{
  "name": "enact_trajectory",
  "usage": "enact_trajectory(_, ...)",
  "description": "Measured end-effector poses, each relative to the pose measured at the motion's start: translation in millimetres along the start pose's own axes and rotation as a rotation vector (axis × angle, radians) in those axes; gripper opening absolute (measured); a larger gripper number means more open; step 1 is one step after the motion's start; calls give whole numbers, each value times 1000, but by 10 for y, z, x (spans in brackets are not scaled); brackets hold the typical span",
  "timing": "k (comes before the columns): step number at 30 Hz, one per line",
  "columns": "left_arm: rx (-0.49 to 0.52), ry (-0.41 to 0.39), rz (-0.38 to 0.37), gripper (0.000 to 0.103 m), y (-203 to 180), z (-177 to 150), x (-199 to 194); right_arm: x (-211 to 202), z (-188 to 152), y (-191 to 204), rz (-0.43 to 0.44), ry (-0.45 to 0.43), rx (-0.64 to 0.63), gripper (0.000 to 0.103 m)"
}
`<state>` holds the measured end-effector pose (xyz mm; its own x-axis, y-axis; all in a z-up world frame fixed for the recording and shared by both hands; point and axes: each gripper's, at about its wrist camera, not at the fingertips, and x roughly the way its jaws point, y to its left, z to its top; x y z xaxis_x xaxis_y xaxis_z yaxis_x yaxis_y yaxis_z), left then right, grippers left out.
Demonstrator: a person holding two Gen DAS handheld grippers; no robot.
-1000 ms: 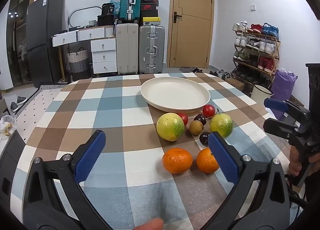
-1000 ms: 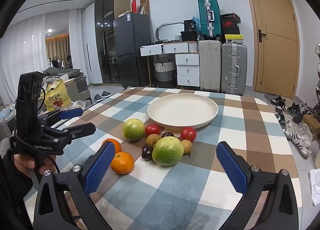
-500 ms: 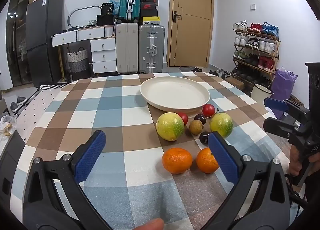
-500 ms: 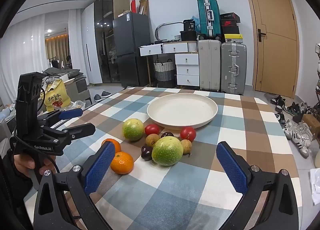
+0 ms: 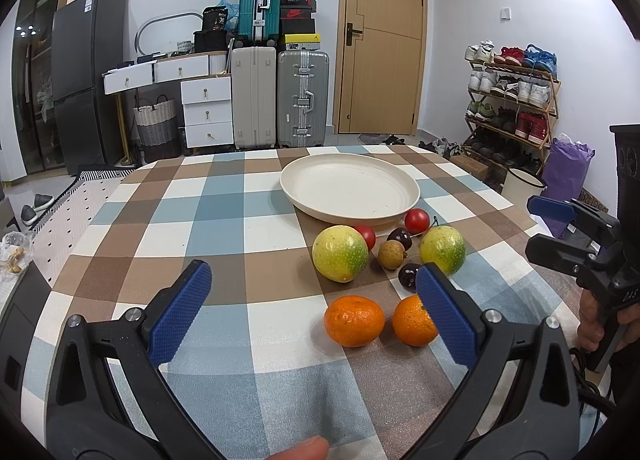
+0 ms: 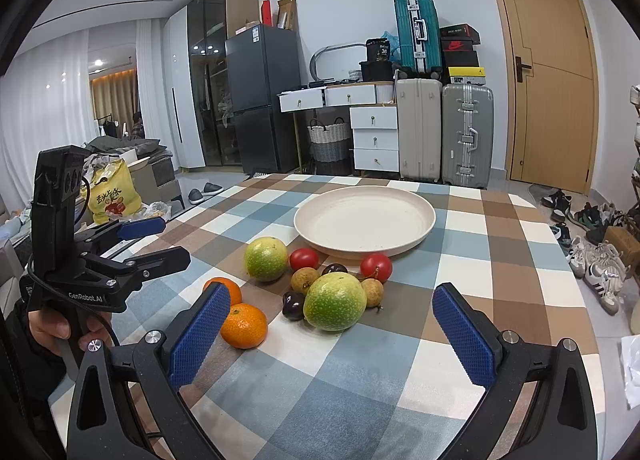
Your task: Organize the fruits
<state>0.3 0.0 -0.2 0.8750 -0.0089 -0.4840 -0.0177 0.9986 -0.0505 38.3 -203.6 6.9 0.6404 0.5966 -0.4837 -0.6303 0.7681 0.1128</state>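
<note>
Both of your tools are wide open and hold nothing. Your left gripper [image 5: 314, 300] hangs over the checked table [image 5: 224, 228], and your right gripper [image 6: 331, 320] does too.

The fruits sit in one little bunch on the cloth. The big cream plate [image 6: 416, 232] is just past them, and it has no fruit in it yet. So I think the job has not really begun.

Look through your right tool. The big green fruit [image 6: 335, 301] sits at 12 o'clock, right in the middle of the gap between the blue pads [image 6: 200, 330]. It is the closest fruit to that tool. The plate is also at 12 o'clock, farther on. So fruit and plate lie in one straight line from you.

Look through your left tool. The fruits are off to 1 o'clock. The two oranges are nearest: one orange [image 5: 354, 321] is inside the gap, and the other orange [image 5: 412, 320] peeks out from behind the right pad [image 5: 446, 318]. The yellow-green fruit [image 5: 340, 253] is behind them.

My guess is your right hand has the easier first grab. The green fruit is round, so it has no long side to line up with. A dark cherry [image 6: 294, 305] and a small brown fruit [image 6: 373, 292] touch it, so they could roll when you close.
</note>
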Motion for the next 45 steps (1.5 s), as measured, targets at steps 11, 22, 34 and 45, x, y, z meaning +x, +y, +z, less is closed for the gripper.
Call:
enact_trajectory(11,5,0,1,102,-4,1,1,3,1,-7,2,1,2,103)
enact_trajectory(22,1,1,1,102,-2,0,0,3,0,-9,6,4,6,103)
enact_trajectory(34,4,0,1,102,-6,0,1,75,-12,-33,5,8,8,103)
enact_trajectory(45,3,-3,-1,102,1,-27,42,115,-39,-31,-12,38,21,103)
